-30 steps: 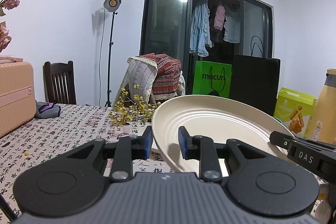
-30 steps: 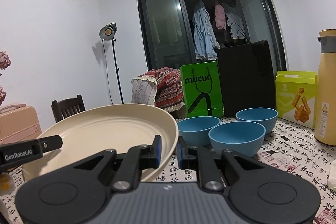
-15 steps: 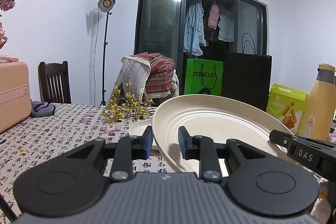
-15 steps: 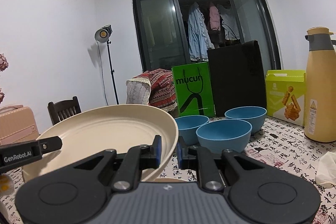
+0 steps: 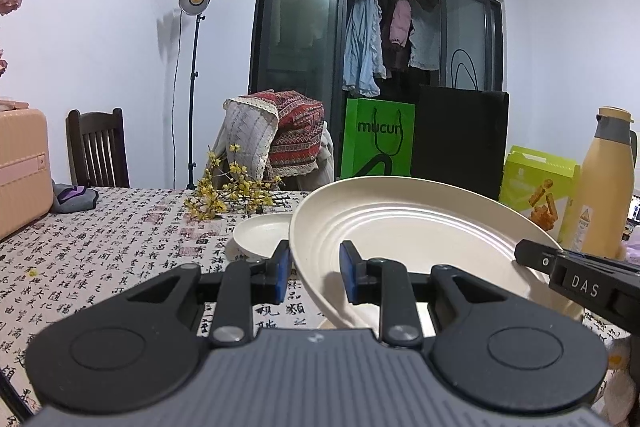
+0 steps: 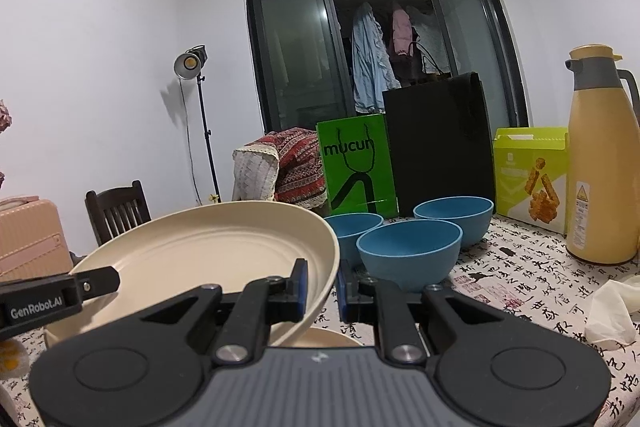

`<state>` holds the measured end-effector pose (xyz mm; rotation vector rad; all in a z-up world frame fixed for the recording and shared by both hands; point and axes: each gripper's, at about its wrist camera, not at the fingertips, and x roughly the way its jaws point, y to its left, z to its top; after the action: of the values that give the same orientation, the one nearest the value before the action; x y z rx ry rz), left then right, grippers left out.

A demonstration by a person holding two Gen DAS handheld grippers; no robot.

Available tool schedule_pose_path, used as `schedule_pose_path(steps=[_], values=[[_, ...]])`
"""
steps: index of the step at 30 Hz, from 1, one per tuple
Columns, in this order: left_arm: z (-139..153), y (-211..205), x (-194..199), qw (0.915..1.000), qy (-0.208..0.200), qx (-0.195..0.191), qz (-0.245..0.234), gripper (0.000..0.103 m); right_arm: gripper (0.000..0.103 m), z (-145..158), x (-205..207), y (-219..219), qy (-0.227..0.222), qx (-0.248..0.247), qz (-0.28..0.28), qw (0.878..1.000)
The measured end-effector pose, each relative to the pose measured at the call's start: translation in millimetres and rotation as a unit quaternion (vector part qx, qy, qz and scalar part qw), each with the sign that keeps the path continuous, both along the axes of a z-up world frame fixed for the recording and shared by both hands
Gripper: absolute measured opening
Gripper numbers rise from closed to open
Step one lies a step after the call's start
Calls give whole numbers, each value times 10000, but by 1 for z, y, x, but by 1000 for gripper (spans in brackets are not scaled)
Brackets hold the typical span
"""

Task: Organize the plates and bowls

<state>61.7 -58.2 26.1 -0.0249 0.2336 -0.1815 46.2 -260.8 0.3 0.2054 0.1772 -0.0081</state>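
Note:
A large cream plate point(image 5: 404, 227) hangs tilted above the table, held from both sides. My left gripper point(image 5: 316, 261) is shut on its left rim. My right gripper point(image 6: 322, 281) is shut on the plate's point(image 6: 208, 251) right rim. Each gripper shows in the other's view: the right one point(image 5: 576, 279) and the left one point(image 6: 60, 295). A smaller cream plate point(image 5: 262, 235) lies on the table behind. Another cream plate's edge point(image 6: 324, 337) shows just under the held one. Three blue bowls point(image 6: 408, 253) stand close together to the right.
The table carries a printed cloth point(image 5: 100, 251). A yellow thermos point(image 6: 600, 167), a green box point(image 6: 532, 179), a green bag point(image 6: 354, 167) and a black bag point(image 6: 438, 147) stand at the back right. Yellow flowers point(image 5: 228, 195) and a pink suitcase point(image 5: 20, 167) are at the left, crumpled tissue point(image 6: 612, 311) at the right.
Both grippers have sunk a little toward the table with the large plate still gripped between them. The smaller plate on the table has come into the left wrist view.

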Motion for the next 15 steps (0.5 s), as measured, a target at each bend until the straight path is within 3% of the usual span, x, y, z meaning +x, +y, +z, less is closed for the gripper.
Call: schedule_pose_path(steps=[15], values=[[-16, -8, 2, 9998, 187, 83, -80, 26, 14, -16, -1, -10, 153, 47, -71, 9998]])
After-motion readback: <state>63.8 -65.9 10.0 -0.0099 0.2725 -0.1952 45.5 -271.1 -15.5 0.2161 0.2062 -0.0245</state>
